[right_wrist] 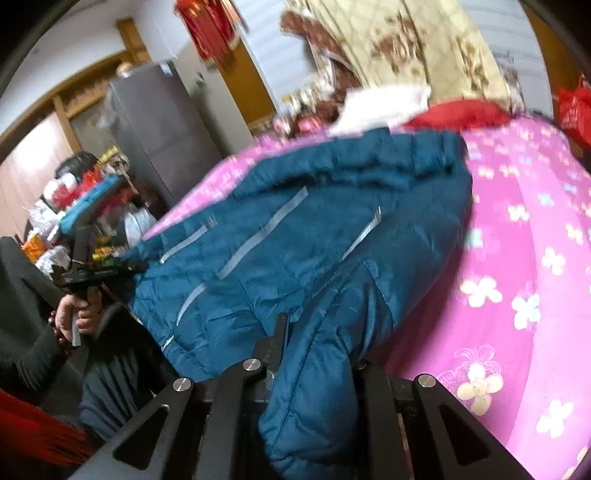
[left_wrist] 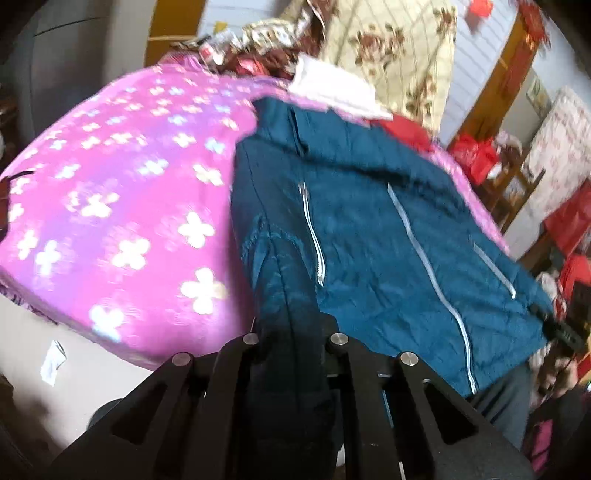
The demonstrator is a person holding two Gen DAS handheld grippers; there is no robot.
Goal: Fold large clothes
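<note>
both grippers' fingertips hidden under bunched teal jacket [left_wrist: 369, 229] sleeves.

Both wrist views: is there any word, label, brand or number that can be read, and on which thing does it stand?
No text can be read in either view.
Jacket: no readable label; only pale zips show.
Pink bedspread: flower print, no words.
Red hangings: any characters are too blurred to read.
White paper scrap below the bed: too small and blurred.
Shelf clutter: packaging too blurred to read.
</note>
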